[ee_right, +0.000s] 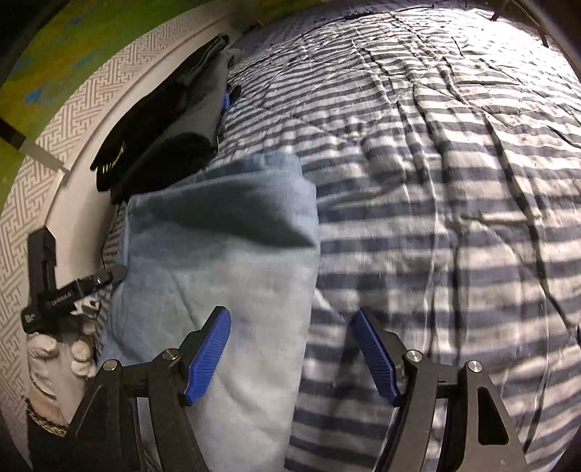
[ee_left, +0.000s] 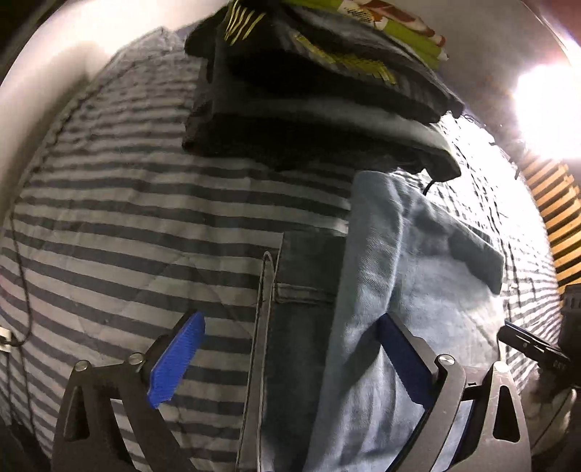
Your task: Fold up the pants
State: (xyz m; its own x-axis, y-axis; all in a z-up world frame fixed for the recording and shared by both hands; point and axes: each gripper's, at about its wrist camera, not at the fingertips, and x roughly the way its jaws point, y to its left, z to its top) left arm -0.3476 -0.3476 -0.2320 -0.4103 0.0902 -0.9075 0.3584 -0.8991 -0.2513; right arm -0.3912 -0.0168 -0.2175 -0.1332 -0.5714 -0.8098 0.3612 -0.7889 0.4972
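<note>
Left wrist view is showing the light blue pants (ee_left: 377,297) lying folded on the striped quilt (ee_left: 120,225), running from 6 o'clock up toward 1 o'clock, with a darker denim layer (ee_left: 301,308) showing along their left edge and one flap (ee_left: 468,250) lying across them at 3 o'clock. A stack of dark folded clothes (ee_left: 297,119) is sitting at 12 o'clock, just beyond the pants, with a green printed item (ee_left: 399,29) on top. The left gripper (ee_left: 290,359) is pointing steeply down with its jaws spread wide: one blue pad (ee_left: 178,359) is hovering over the quilt at 7 o'clock, the other (ee_left: 406,359) over the light fabric at 5 o'clock, nothing clamped. In the right wrist view the pants (ee_right: 218,261) are filling the left-centre, the dark stack (ee_right: 170,138) at 10 o'clock by a patterned wall (ee_right: 21,218). The right gripper (ee_right: 294,359) is standing released, tilted downward, one pad over the pants, the other over the quilt (ee_right: 435,181). A gloved hand (ee_right: 61,359) is gripping the other tool's handle at 8 o'clock.
</note>
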